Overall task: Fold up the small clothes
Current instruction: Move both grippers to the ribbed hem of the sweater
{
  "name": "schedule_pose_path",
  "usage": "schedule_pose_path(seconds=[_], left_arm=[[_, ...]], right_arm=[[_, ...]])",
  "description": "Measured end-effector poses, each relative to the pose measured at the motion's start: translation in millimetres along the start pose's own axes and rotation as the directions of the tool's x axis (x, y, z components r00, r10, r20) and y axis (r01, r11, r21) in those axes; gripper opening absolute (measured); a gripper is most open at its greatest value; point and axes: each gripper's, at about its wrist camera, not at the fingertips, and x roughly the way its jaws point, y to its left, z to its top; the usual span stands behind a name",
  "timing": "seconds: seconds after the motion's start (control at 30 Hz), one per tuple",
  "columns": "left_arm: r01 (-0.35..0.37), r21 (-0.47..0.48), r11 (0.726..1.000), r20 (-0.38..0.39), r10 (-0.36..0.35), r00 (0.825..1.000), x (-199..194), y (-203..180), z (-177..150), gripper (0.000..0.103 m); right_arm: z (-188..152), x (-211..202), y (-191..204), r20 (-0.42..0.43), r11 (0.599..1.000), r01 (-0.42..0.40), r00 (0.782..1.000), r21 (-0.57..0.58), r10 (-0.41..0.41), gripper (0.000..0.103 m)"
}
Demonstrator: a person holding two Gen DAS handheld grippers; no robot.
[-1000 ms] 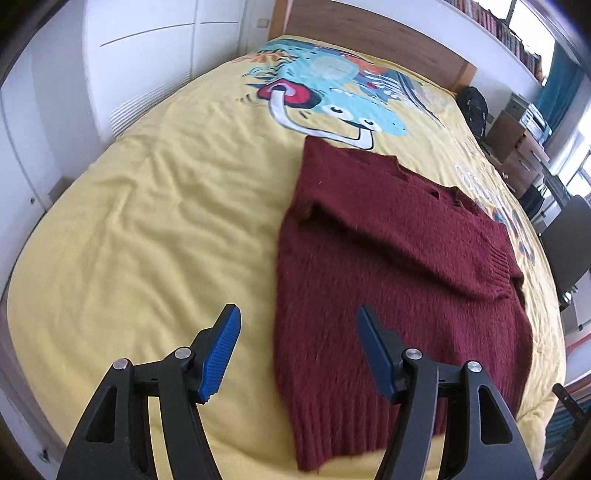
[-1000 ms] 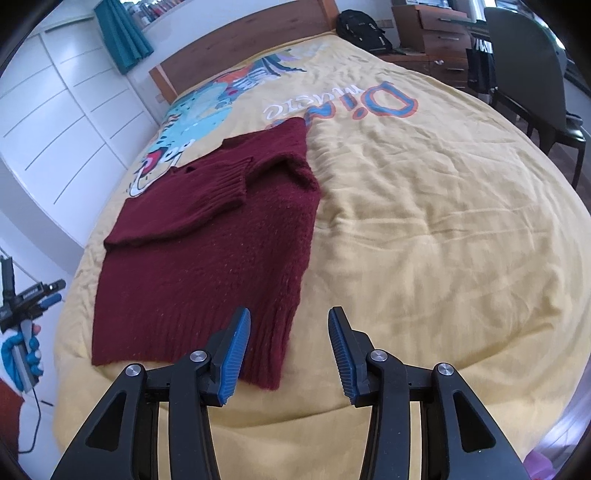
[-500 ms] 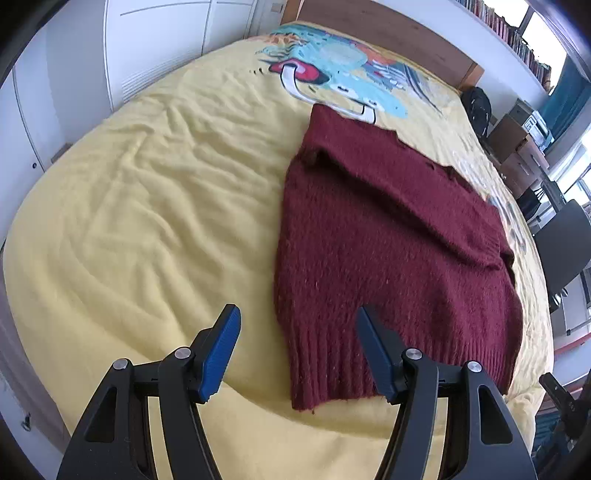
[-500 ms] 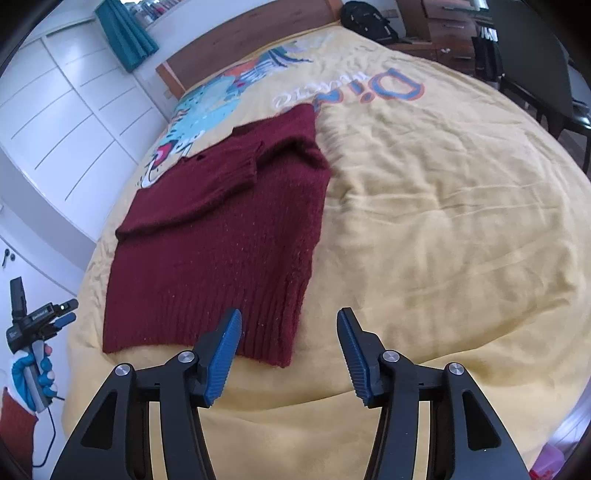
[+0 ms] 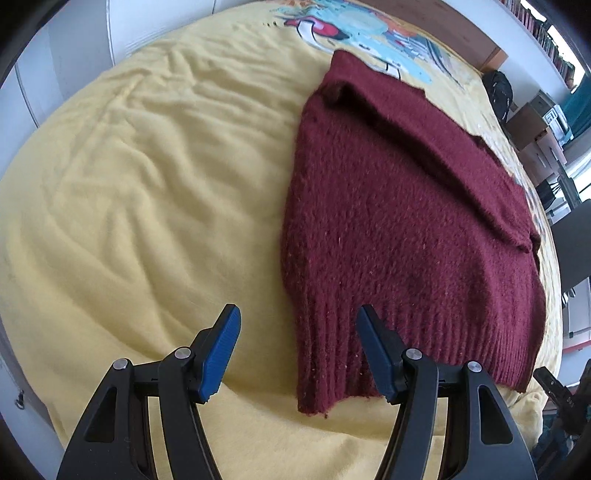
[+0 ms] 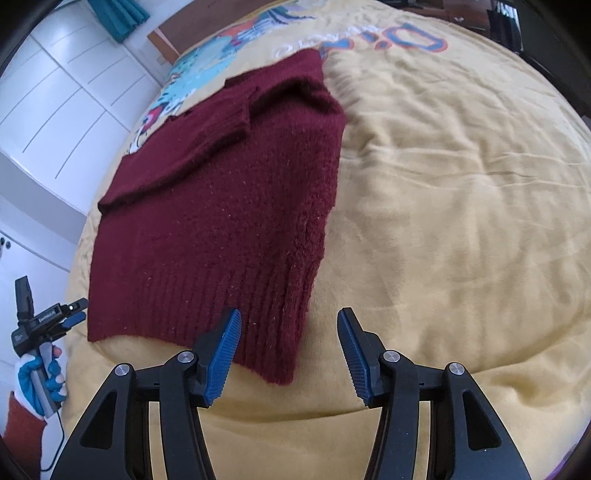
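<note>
A dark red knitted sweater (image 5: 399,206) (image 6: 221,206) lies flat on a yellow bedspread (image 5: 140,192) (image 6: 461,206), sleeves folded across its chest, ribbed hem towards me. My left gripper (image 5: 297,334) hangs open just above the hem's left corner, which shows between its blue pads without touching them. My right gripper (image 6: 290,334) is open over the hem's right corner, and that corner lies between its pads, untouched. In the right wrist view the other gripper (image 6: 44,317) shows at the far left, held by a gloved hand (image 6: 37,376).
The bedspread carries a cartoon print (image 5: 373,33) and lettering (image 6: 369,40) near a wooden headboard (image 6: 173,33). White cupboard doors (image 6: 55,96) stand beside the bed. A black bag (image 5: 496,92), drawers (image 5: 535,125) and a dark chair (image 5: 572,243) stand past the far side.
Both grippers have sunk towards the near hem, so the sweater looks larger and its corners now sit between the pads. The right gripper's jaws stand wider than a second ago.
</note>
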Motion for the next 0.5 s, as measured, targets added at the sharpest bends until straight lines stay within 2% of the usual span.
schedule_pose_path(seconds=[0.2,0.5], left_arm=[[0.009,-0.006,1.0,-0.053,-0.009,0.999,19.7,2.6,-8.8,0.059],[0.08,0.008,0.997,-0.084,-0.079,0.993,26.8,-1.1,-13.4,0.059]], right_arm=[[5.7,20.0,2.6,-0.054,1.0,0.007,0.999,-0.02,-0.008,0.056],[6.4,33.5,6.2,-0.088,0.999,0.005,0.996,-0.04,-0.008,0.057]])
